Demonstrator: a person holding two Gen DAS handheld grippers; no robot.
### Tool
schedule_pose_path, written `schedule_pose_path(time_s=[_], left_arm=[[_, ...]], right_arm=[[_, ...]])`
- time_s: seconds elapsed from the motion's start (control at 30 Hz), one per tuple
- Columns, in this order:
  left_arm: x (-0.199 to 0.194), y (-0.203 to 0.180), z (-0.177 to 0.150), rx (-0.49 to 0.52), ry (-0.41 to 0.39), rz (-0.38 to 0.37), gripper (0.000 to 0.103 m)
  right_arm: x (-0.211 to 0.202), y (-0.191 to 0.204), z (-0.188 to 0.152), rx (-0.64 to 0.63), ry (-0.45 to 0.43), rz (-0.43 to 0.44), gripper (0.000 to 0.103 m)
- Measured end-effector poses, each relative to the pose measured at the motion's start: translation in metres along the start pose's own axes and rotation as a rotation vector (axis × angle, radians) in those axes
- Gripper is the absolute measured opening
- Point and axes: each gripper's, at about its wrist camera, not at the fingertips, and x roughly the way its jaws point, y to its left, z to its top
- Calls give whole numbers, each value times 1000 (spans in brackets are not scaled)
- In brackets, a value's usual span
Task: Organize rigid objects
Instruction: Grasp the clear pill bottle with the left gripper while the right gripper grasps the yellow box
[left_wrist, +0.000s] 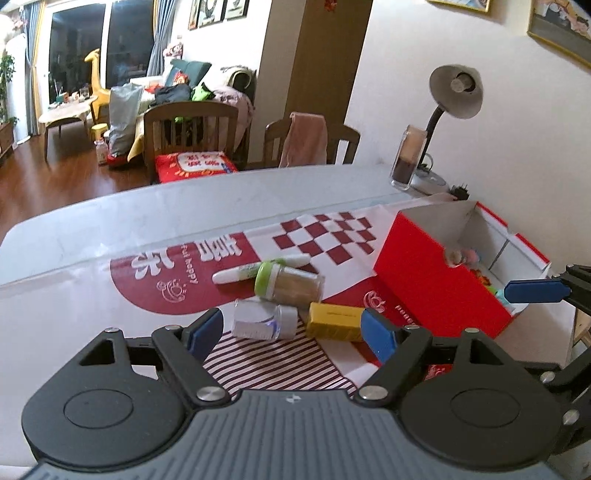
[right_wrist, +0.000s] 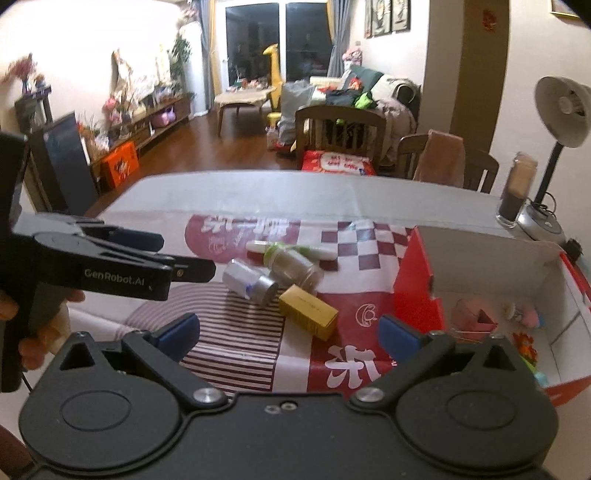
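Yellow box (left_wrist: 334, 320) on the cloth just ahead of the empty, wide-open left gripper (left_wrist: 291, 328), right gripper (right_wrist: 290, 332) likewise open.

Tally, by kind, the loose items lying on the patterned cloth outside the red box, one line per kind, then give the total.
Marker pens: 1, the white pen
Jars with green lids: 1, the green-lidded jar
Small silver-labelled bottles: 1, the small bottle
Yellow cartons: 1, the yellow box
Total: 4
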Motion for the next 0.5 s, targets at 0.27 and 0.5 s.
schedule_pose_path(time_s=[0.27,0.5], left_arm=[[42,9,-7,-4,64,23,82],[86,10,-5,-5,116,42,82]], right_arm=[[55,0,-5,-101,51,-3,102],[102,-7,-2,-147,103,-19,100]])
